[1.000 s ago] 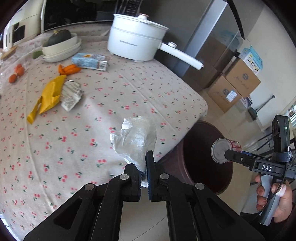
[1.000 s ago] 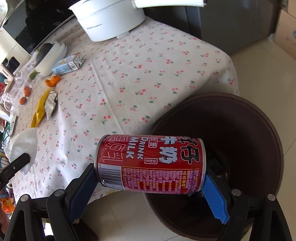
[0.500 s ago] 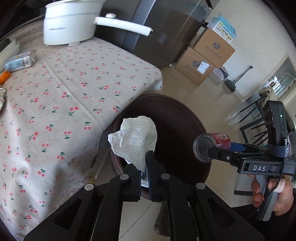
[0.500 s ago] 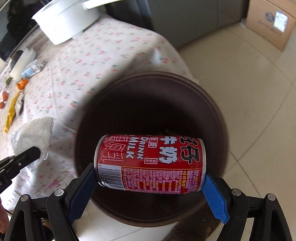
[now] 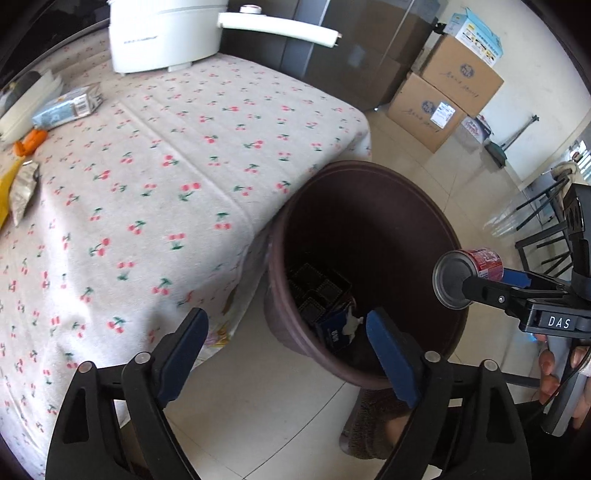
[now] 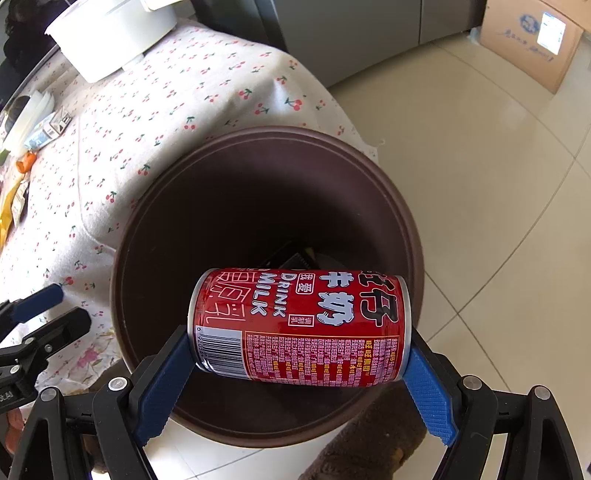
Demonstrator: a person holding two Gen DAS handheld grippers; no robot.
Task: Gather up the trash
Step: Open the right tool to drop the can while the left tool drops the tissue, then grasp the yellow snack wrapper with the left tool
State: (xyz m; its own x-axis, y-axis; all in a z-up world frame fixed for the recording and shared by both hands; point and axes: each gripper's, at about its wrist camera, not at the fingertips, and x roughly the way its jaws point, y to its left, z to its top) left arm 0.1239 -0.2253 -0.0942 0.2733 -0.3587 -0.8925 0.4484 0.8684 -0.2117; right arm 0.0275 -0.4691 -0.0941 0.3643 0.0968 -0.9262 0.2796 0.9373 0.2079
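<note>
Red milk can (image 6: pixel 299 328) pinched endwise in right gripper (image 6: pixel 295 363) jaws, above brown bin (image 6: pixel 147 236) mouth. Left gripper (image 5: pixel 286 349) jaws spread, empty; white scrap, perhaps tissue (image 5: pixel 351 325), inside bin beyond them.

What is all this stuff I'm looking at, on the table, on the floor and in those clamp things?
Drink can: one, red, held sideways over the bin.
Bin: one, dark brown, on the floor against the table; dark packaging inside.
Tablecloth: one, pale with cherries, covering the table.
Cooking pot: one, white, long handle, far end of table.
Carton: one, light blue, lying near the pot.
Wrapper: one, silver, left table edge, beside something yellow.
Orange scraps: small cluster, near the carton.
Cardboard boxes: a stack, brown, on the floor by the wall.
Left gripper: open, empty, above the bin's near edge.
Right gripper: shut on the can.
</note>
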